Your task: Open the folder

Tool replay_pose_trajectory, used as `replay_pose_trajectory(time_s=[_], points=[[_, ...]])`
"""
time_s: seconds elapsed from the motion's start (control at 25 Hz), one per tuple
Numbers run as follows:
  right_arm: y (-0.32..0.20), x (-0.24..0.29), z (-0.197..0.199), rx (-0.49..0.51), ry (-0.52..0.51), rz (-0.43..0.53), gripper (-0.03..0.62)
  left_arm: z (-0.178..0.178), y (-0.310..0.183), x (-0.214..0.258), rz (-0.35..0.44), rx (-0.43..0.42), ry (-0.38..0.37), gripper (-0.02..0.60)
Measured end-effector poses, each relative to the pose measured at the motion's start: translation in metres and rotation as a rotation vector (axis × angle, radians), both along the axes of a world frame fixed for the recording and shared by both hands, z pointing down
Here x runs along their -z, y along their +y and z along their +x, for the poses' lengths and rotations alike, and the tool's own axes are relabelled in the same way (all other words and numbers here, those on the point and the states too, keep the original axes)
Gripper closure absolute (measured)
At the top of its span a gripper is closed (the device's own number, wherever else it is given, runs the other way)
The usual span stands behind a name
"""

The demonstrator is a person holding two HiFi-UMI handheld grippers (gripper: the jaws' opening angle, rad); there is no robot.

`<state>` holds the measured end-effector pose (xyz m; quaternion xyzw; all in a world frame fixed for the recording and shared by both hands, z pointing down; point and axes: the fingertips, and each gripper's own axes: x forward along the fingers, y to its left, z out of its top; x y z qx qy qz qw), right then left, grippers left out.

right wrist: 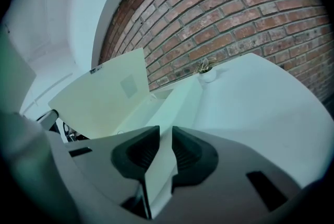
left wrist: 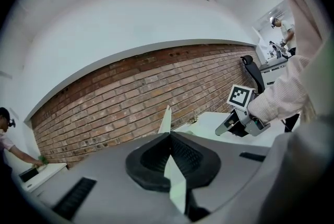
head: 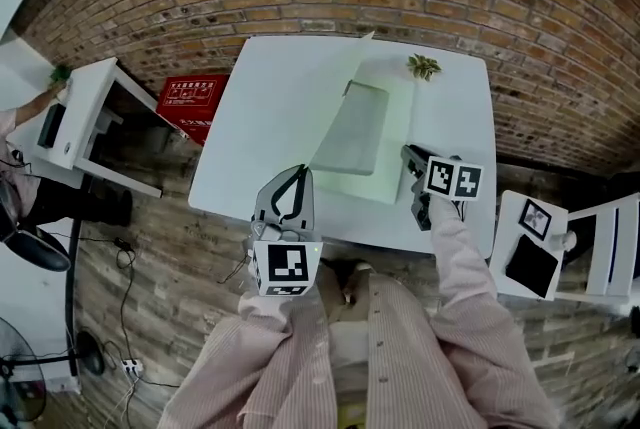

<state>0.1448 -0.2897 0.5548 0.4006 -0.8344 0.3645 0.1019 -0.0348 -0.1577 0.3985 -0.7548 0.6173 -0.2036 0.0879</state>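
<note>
Head view shows the pale green folder [head: 395, 117] lying lengthwise in the middle of the white surface [head: 270, 97], with its cover [head: 350, 127] raised off the back panel. The left hand-held gripper [head: 298, 175] is closed on the near edge of that cover. The right hand-held gripper [head: 408, 155] grips the near edge of the back panel and pins it down. The step in hand looks like swinging the cover open. It should go best if the left hand follows an arc about the fold, which seems to run along the folder's left long side, rather than tugging towards the body. A tug could drag the folder or crease the sheet. The right grip wants to stay firm and low until the cover has passed upright. The left gripper view adds what the head view cannot: the sheet seen edge-on, pinched between jaws [left wrist: 169, 137] that meet fully. The right gripper view alone shows the cover's inner face standing tall at the left, the back panel filling the gap between its own jaws [right wrist: 162, 137], and a small plant [right wrist: 206, 66] beyond.
</note>
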Motion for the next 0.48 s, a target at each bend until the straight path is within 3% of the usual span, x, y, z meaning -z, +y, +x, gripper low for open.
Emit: replay_pose_trajectory(time_s=[0.48], points=[[-0.001, -0.001, 0.001, 0.016, 0.031, 0.004, 0.514, -0.043, -0.004, 0.012, 0.034, 0.106, 0.144, 0.588]])
